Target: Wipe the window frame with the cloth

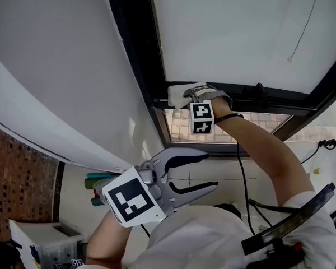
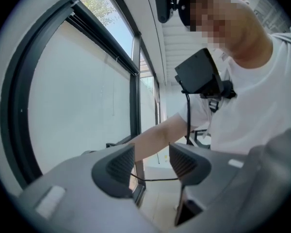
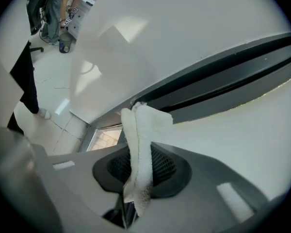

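Cloth is being pinched, folded, in the jaws of the right gripper, its tip meeting the dark window frame near a corner. Steady pressure along the rail is probably mattering most here. Meanwhile the left gripper is hanging empty, jaws apart.

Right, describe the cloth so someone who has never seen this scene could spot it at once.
Start at the dark window frame and follow it to the corner where the right gripper reaches. The cloth is the white fluffy strip pinched in its jaws, the only soft thing there.
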Action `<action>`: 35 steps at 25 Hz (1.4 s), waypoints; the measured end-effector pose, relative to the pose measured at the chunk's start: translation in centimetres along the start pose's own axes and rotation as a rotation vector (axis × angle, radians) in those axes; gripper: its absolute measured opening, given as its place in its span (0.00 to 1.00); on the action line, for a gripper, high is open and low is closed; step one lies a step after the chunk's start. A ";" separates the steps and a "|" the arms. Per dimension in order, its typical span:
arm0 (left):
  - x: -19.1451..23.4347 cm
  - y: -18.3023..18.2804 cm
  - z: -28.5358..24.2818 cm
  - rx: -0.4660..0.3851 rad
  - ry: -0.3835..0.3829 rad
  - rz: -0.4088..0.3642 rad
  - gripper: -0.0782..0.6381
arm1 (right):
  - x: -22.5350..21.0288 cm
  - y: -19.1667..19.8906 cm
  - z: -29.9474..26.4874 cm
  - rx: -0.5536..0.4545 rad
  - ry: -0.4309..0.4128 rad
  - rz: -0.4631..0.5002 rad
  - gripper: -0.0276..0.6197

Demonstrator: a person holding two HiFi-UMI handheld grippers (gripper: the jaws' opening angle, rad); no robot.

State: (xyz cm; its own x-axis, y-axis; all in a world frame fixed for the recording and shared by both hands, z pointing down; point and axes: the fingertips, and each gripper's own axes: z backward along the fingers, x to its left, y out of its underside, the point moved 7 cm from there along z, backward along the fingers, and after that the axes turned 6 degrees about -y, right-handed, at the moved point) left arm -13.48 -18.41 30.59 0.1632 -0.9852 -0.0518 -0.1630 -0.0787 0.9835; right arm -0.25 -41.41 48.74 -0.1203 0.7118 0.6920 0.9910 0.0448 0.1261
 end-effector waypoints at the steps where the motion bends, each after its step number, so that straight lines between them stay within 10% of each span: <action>1: 0.0 -0.1 -0.4 -0.003 0.006 -0.004 0.45 | 0.5 -0.1 0.8 -0.014 -0.001 -0.001 0.15; 10: -0.2 -1.2 -7.4 -0.027 0.106 -0.029 0.45 | 3.7 4.6 12.6 -0.074 0.119 -0.032 0.15; 26: -5.9 -5.4 -24.0 -0.007 0.242 -0.036 0.45 | 8.7 39.1 26.2 0.234 0.289 -0.190 0.15; 35: -7.5 -5.4 -27.9 0.033 0.171 -0.014 0.45 | 10.0 49.1 22.9 0.261 0.257 -0.168 0.15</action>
State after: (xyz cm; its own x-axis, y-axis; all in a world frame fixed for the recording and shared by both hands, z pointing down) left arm 13.36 -6.32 30.54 0.3287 -0.9439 -0.0328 -0.1908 -0.1004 0.9765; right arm 48.55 -16.08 45.54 -0.2598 0.4823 0.8366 0.9339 0.3457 0.0907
